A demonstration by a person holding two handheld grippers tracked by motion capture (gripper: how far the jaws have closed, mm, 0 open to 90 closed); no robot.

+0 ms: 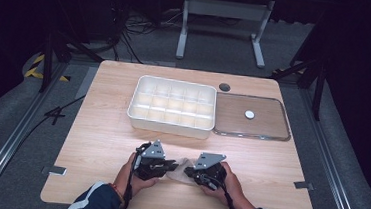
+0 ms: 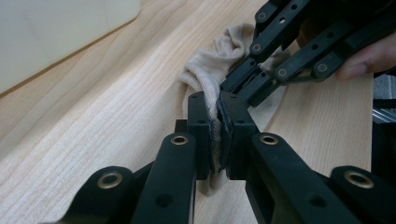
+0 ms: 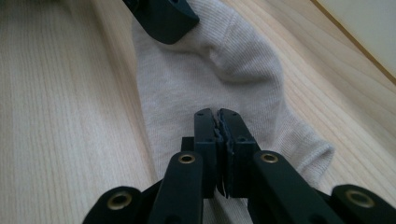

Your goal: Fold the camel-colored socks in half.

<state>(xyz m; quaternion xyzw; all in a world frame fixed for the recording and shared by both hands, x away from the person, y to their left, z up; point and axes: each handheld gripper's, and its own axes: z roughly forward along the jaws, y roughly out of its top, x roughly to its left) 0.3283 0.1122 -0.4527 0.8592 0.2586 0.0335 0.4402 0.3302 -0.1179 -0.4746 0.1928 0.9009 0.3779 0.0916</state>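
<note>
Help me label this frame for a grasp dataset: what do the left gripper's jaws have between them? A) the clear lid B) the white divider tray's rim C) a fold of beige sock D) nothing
C: in the left gripper view, the left gripper has its jaws pressed together on a ribbed fold of the beige sock, which lies on the wooden table.

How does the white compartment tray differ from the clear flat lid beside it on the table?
The white plastic compartment tray is opaque, while the clear flat lid lets the wood grain show through. The tray is deep and split by a grid of dividers; the lid is shallow and undivided. The tray's cells look empty, whereas the lid has a small white round piece at its middle. Both are rounded rectangles lying side by side on the light wooden table.
</note>
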